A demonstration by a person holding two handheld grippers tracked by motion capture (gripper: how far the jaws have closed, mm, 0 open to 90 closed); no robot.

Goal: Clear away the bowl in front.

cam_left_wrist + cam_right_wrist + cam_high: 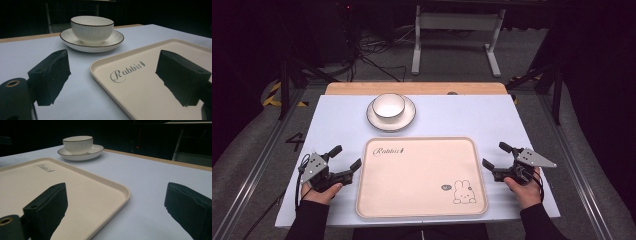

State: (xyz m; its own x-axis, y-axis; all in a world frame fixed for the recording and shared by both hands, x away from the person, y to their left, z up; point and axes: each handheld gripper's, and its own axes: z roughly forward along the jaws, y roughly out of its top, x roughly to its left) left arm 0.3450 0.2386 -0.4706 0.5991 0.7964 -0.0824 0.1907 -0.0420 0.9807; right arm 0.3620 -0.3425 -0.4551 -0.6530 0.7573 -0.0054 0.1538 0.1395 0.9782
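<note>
With the left gripper and right gripper spread empty beside the tray, the stiff, likely fragile bowl at twelve o'clock on its saucer suits a rim grasp.

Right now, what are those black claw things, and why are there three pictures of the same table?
A person is sitting at a table and holding a grabbing tool in each hand. The left gripper and the right gripper each have two black jaws, spread wide open and holding nothing. The high view comes from a camera above the table. The other two come from little cameras riding on the tools, looking out between their jaws. On the table lies a cream tray with a rabbit drawing, and nothing is on it. Behind the tray, a white bowl sits on a saucer.
</note>
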